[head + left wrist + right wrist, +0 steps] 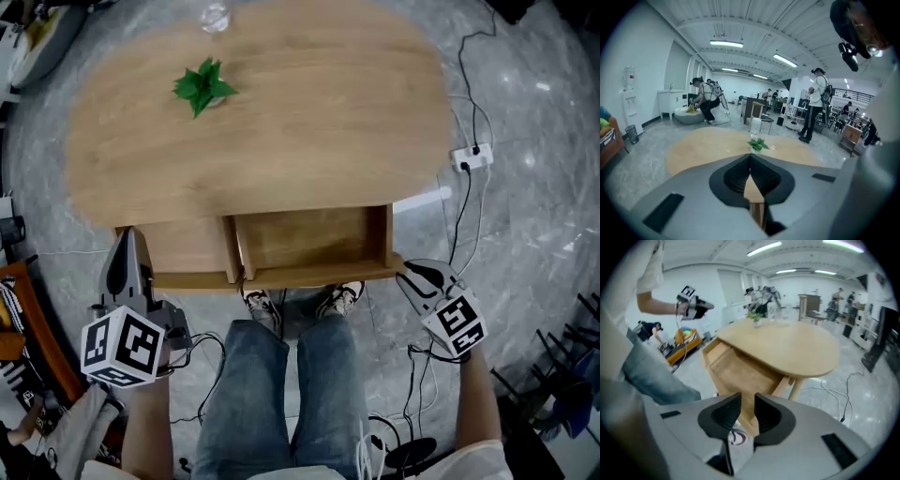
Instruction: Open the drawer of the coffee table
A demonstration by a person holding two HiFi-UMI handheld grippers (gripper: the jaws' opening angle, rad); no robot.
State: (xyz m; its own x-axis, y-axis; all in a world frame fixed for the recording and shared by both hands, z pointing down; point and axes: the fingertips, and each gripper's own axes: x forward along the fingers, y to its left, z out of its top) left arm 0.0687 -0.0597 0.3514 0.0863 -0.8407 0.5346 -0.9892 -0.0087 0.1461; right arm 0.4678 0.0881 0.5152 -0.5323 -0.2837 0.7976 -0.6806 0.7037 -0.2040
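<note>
The light wooden coffee table [309, 122] has its drawer [309, 239] pulled out toward me, with nothing lying inside it. My left gripper [125, 246] is held just off the drawer's left corner, shut with nothing in it. In the left gripper view its jaws [750, 161] meet, pointing over the tabletop [708, 145]. My right gripper [410, 277] hangs by the drawer's right front corner. In the right gripper view its jaws [747, 401] stand a narrow gap apart above the drawer [736, 366], touching nothing.
A small green plant [203, 86] and a clear glass [215, 16] stand on the far part of the tabletop. My legs and shoes [262, 305] are right in front of the drawer. A white power strip [472, 157] with cables lies on the floor at the right.
</note>
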